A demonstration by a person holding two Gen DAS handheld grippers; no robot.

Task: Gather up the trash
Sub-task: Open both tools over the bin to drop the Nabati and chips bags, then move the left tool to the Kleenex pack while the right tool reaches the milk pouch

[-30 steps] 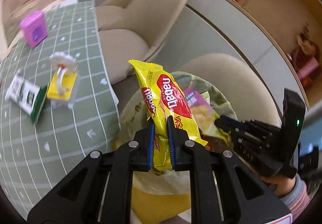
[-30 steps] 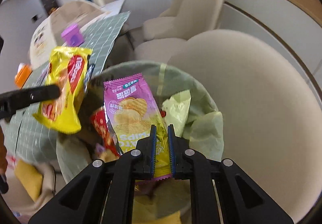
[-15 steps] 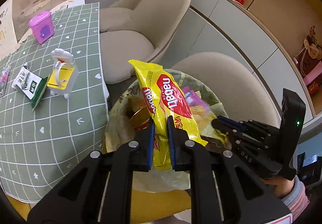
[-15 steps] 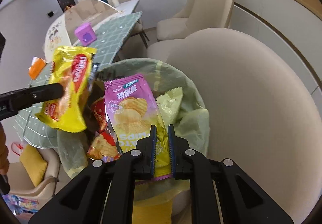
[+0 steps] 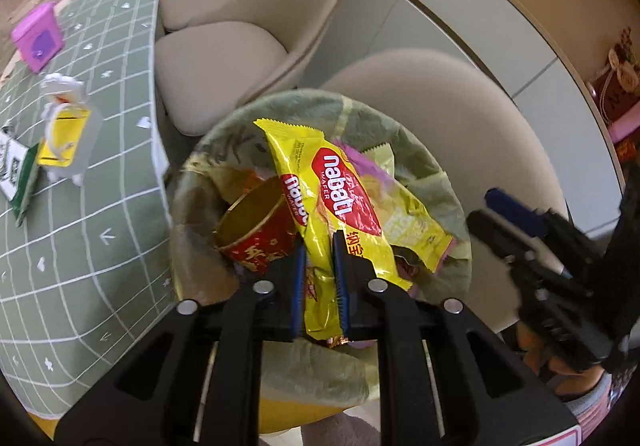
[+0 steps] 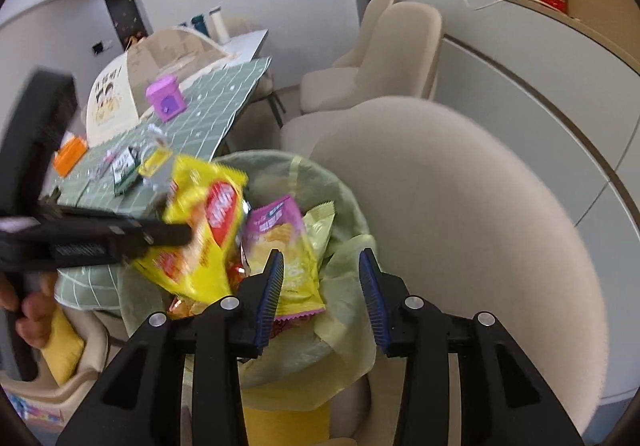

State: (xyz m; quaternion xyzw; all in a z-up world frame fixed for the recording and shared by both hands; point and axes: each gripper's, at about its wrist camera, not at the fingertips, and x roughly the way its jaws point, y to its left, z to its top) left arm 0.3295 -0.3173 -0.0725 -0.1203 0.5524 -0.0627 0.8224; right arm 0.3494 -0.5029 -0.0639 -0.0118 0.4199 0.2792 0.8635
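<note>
Left gripper point(image 5: 320, 278) clenched on yellow foil wafer packet with red logo point(image 5: 340, 205), held above round bin lined with pale green plastic bag point(image 5: 360, 370). Right gripper point(image 6: 320, 286) opening, jaws apart, nothing pressed between. Pink-and-yellow chip bag point(image 6: 288, 258) lying loose inside bin beside gold-rimmed red paper cup point(image 5: 256, 234). Green grid-cloth table point(image 5: 80, 246) left of bin, carrying purple plastic box point(image 5: 38, 37).

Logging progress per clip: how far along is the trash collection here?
Done: a red paper cup and the purple chip bag lie in the lined bin; the right gripper is opening, nothing between its jaws. In hand: the left gripper pinches the yellow wafer wrapper above the bin. Left: small items on the green tablecloth.
</note>
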